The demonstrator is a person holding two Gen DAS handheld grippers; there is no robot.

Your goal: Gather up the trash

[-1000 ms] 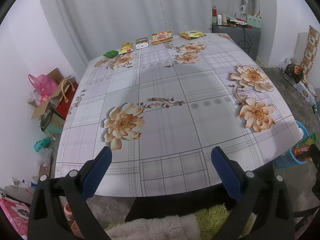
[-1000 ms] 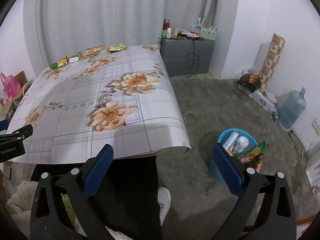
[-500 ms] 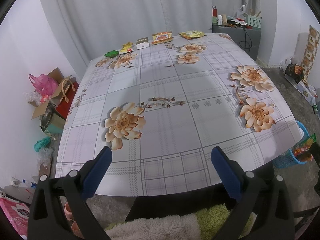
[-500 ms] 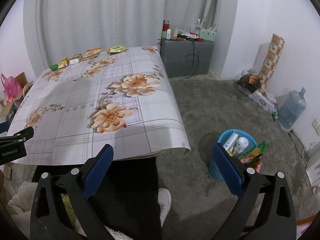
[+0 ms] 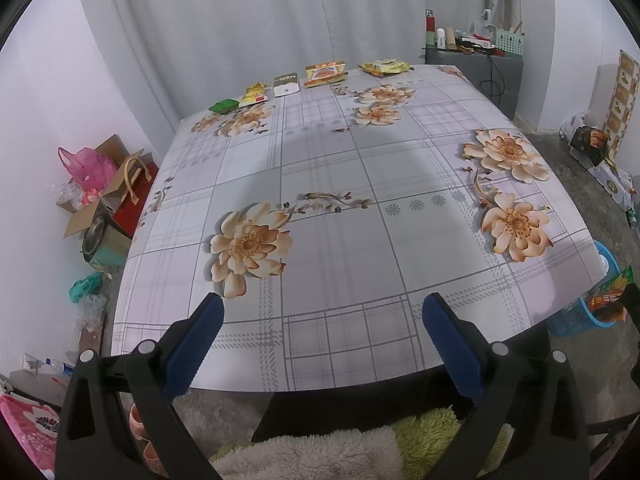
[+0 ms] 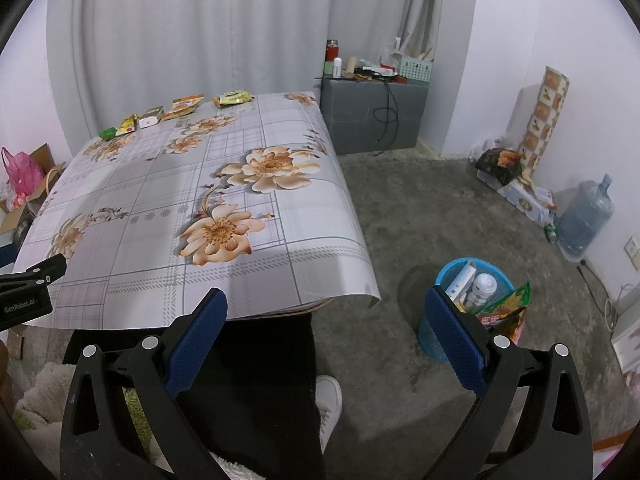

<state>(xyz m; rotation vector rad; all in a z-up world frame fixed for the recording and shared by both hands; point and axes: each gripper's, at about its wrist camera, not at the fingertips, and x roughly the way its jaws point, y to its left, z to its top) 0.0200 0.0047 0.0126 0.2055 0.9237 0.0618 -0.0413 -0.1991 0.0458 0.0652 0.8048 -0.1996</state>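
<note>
Floral tablecloth [image 5: 340, 240] bare to near edge; 5 wrappers [image 5: 324, 74] line far edge.

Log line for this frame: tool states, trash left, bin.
left tool open, empty | right tool open, empty | five snack wrappers along table's far edge | blue plastic basket on floor, part filled

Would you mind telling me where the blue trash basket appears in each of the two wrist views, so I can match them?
Left wrist view: the blue trash basket peeks out at the far right edge, mostly hidden behind the table's near right corner.
Right wrist view: it stands in full on the floor at lower right, holding trash, partly behind the right finger.
Shared landmark: the row of snack wrappers along the table's far edge.
</note>
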